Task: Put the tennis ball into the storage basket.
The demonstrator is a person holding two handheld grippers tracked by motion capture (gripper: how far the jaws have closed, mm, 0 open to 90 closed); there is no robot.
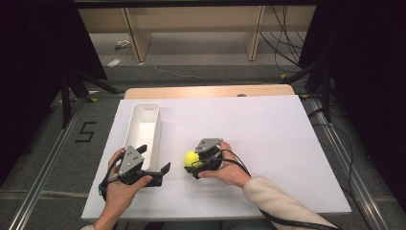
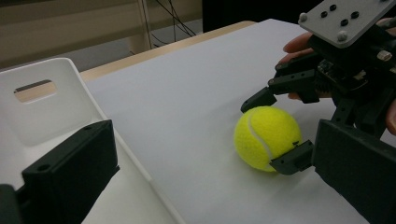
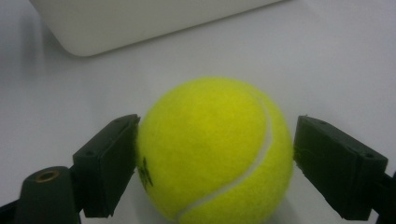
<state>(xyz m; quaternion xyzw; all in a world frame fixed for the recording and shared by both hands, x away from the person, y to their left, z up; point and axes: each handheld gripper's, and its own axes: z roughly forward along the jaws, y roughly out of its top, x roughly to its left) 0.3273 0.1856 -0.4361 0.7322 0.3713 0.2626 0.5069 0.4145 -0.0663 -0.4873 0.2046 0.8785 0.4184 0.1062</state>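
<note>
Ball: the tennis ball (image 3: 212,151) rests on the white sheet (image 1: 268,143) near its front edge, just right of the white bin (image 1: 142,129).
Right gripper (image 1: 194,164): jaws straddle the ball, left jaw touching, right jaw a hair off; not yet clamped.
Left gripper (image 1: 160,173): spread wide, empty, beside the bin.
Advice: close evenly across the ball's widest part before lifting.

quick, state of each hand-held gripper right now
Left hand-held gripper: open, holding nothing.
Right hand-held gripper: jaws around the tennis ball, grip not clearly closed.

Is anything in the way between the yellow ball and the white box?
Nothing visible. The ball sits on the table between the right gripper's jaws, with bare table between it and the box. The left gripper waits nearer the person, off that path.
</note>
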